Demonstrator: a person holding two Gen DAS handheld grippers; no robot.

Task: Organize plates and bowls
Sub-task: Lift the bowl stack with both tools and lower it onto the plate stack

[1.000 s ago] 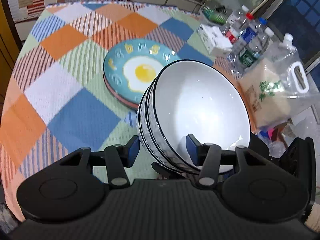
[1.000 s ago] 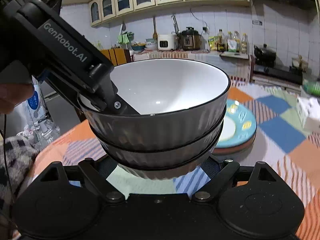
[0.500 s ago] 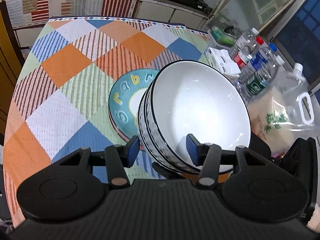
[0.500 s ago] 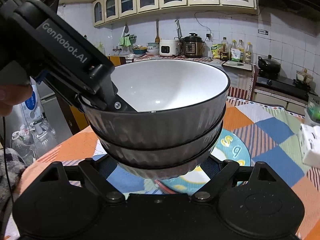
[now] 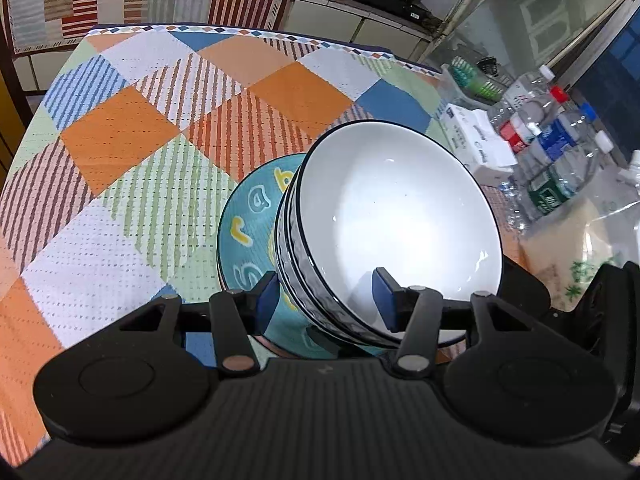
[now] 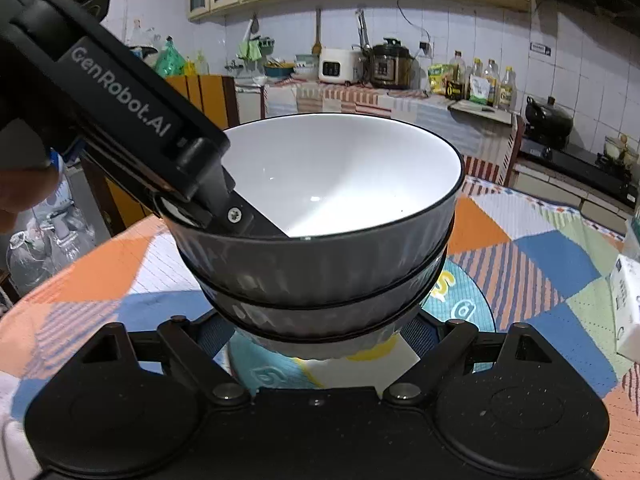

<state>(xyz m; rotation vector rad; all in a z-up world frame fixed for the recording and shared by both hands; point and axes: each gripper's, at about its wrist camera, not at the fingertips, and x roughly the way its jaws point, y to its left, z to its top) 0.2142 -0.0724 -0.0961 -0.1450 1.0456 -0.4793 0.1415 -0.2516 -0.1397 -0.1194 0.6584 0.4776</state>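
A stack of grey ribbed bowls (image 5: 392,232) with white insides hangs over a teal plate (image 5: 248,240) with yellow letters on the checked tablecloth. My left gripper (image 5: 326,298) is shut on the stack's rim, one blue pad inside and one outside. In the right wrist view the bowl stack (image 6: 320,256) fills the middle, above the teal plate (image 6: 460,308). My right gripper (image 6: 316,332) has its fingers spread around the stack's base, under it. The left gripper's body crosses the upper left of that view.
Plastic water bottles (image 5: 560,160), a white tissue pack (image 5: 476,140) and a clear bag stand at the table's right edge. The tissue pack (image 6: 628,308) also shows in the right wrist view. A kitchen counter with appliances lies behind.
Both grippers have carried the bowl stack over the teal plate, which now lies mostly hidden beneath it. The grip on the bowls is unchanged.
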